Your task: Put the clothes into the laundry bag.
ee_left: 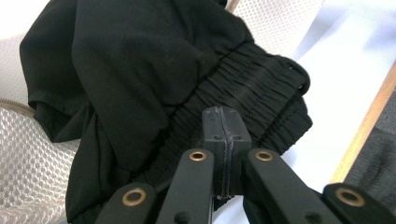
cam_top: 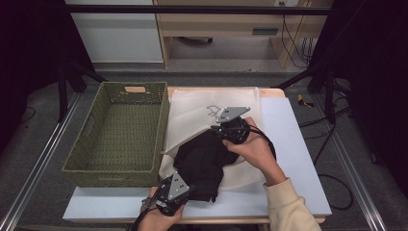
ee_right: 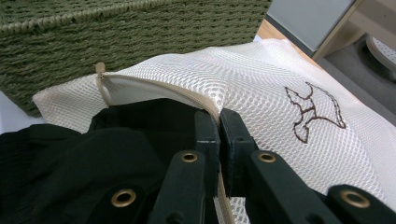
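The right gripper (ee_right: 219,135), clamped on the mesh laundry bag's (ee_right: 261,79) zipper edge, should lift it while the left gripper (ee_left: 226,133), pinching the black shorts' (ee_left: 140,70) waistband, feeds them in.

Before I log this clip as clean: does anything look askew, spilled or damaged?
Nothing damaged or spilled. The black garment lies bunched, half in the mesh bag and half hanging out toward the table's near edge. The left gripper pinches its waistband; the right gripper holds the bag's zipper edge. The basket sits straight.

The basket (cam_top: 118,134) stands on the table (cam_top: 293,159), left of the bag (cam_top: 202,103). The garment (cam_top: 202,159) lies partly inside the bag's near opening.
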